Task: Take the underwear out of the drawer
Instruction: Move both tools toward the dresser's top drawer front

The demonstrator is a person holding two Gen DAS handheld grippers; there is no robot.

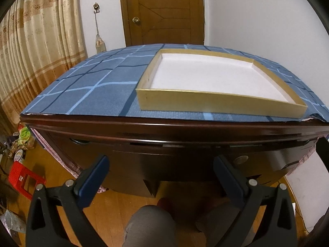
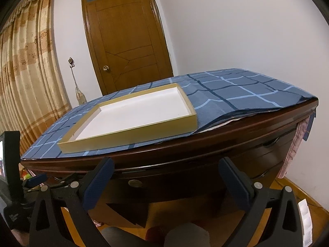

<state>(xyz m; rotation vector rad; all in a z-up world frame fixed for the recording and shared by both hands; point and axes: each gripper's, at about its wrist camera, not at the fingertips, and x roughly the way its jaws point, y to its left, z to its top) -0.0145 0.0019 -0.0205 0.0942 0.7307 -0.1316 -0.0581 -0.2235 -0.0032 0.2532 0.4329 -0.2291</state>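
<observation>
Below the desk (image 1: pixel 164 127) edge, at 12 o'clock from both cameras, you see the closed drawer (image 1: pixel 205 160) with its round knob (image 1: pixel 240 160); no underwear shows in either view. Your left gripper (image 1: pixel 160 175) is spread wide and holds nothing. Your right gripper (image 2: pixel 166 177) is likewise wide apart and holds nothing, its knob (image 2: pixel 134 183) lying between the fingers. On the blue checked cloth (image 1: pixel 92 90) rests a shallow tray (image 1: pixel 216 100), at 1 o'clock in the left view, 11 o'clock in the right.
</observation>
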